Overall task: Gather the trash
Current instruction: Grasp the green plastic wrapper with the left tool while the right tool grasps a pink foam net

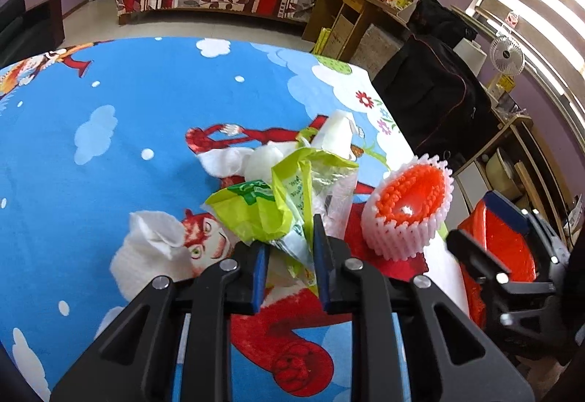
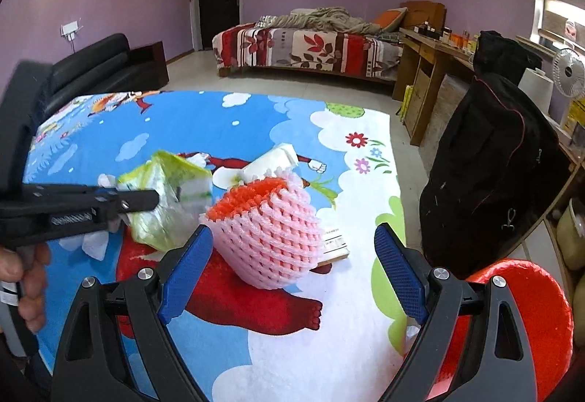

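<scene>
On the cartoon tablecloth lies a pile of trash: a green plastic bag, white tissues and a white carton. My left gripper is shut on the green plastic bag's lower end; it shows in the right wrist view with the bag. A pink foam fruit net with an orange inside stands to the right, also seen in the left wrist view. My right gripper is open, just in front of the net, not touching it.
A red bin stands at the table's right front edge, also in the left wrist view. A small cardboard box lies behind the net. A black bag, wooden shelves and a bed stand beyond the table.
</scene>
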`<control>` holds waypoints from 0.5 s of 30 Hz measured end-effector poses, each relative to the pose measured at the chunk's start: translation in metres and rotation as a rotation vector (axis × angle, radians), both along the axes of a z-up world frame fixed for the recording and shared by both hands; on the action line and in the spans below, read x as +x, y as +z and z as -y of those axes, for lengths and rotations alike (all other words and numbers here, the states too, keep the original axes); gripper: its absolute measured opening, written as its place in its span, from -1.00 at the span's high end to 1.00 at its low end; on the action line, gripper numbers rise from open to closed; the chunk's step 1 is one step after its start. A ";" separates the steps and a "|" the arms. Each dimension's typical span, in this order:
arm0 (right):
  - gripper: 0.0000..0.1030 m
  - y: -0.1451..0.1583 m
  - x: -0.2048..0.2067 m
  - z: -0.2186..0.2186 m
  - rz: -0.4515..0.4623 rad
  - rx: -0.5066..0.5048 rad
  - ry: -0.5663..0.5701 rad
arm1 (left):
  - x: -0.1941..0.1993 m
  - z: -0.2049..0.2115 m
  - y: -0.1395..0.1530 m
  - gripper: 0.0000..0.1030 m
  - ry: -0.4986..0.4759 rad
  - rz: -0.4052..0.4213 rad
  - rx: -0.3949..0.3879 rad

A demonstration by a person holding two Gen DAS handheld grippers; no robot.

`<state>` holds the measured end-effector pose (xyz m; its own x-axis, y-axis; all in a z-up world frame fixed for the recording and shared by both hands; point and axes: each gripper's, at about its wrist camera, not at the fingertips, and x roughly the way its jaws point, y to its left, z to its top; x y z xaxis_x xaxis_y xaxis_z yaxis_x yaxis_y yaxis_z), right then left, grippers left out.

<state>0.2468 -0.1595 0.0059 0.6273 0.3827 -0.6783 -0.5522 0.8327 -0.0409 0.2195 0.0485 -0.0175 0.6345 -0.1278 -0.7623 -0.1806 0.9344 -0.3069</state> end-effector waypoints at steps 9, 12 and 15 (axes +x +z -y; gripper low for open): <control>-0.64 -0.017 0.003 -0.021 -0.010 -0.033 0.005 | -0.007 -0.005 0.020 0.59 0.040 0.065 0.029; -0.64 -0.022 0.004 -0.027 -0.008 -0.044 0.005 | -0.009 -0.006 0.023 0.59 0.045 0.075 0.032; -0.64 -0.029 0.008 -0.031 -0.012 -0.061 -0.007 | -0.010 -0.007 0.025 0.59 0.050 0.083 0.032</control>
